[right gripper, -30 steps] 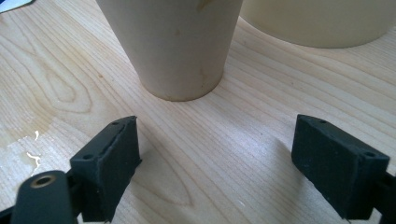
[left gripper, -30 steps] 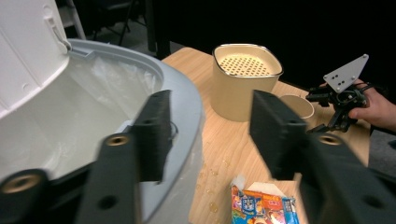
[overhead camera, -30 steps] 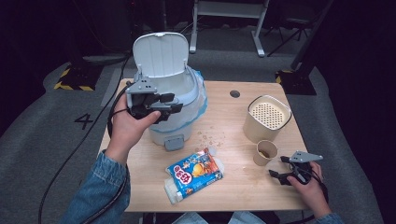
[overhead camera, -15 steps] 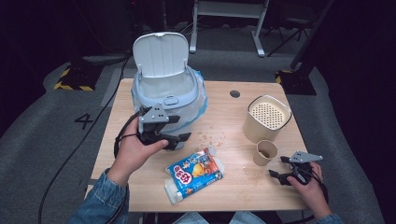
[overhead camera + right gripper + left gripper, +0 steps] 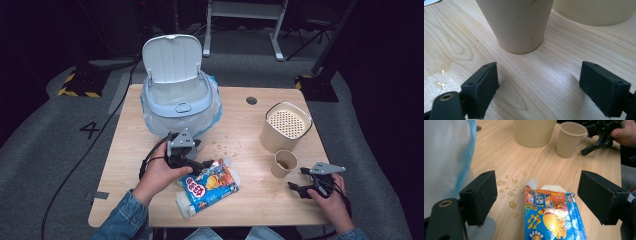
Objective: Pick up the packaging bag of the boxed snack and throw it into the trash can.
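Print on the snack bag (image 5: 551, 217) can't be read. It's straddled by the released left claw (image 5: 536, 197); the right claw (image 5: 546, 85), also spread, is parked before the paper cup (image 5: 517, 23).

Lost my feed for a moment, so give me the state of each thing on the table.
Bin: lid up, bag liner inside.
Snack bag: lying flat, top torn open.
Cup: upright.
Canister: upright, perforated top on.
Left gripper: open, over the bag's torn end.
Right gripper: open, empty, facing the cup.
Table: crumbs and wet spots.
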`<action>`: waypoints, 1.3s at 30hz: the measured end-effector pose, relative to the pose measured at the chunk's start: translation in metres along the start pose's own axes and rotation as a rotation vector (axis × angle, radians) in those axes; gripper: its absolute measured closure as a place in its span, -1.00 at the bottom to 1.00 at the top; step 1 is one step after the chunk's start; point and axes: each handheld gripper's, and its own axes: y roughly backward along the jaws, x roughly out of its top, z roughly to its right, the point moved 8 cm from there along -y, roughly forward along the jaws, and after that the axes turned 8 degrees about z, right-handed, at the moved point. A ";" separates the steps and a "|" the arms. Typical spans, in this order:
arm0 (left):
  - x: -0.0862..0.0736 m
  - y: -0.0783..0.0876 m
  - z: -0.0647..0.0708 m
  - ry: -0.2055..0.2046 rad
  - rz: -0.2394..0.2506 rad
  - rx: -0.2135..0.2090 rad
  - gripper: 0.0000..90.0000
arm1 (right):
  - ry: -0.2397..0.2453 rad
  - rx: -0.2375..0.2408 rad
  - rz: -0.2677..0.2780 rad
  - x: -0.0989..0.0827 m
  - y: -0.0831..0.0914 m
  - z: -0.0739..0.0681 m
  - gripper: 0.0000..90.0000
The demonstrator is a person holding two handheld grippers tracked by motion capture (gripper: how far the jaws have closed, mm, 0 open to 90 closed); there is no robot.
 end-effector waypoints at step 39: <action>-0.070 -0.034 -0.004 0.130 -0.293 -0.121 0.98 | 0.000 0.000 0.000 0.000 0.000 0.000 -0.65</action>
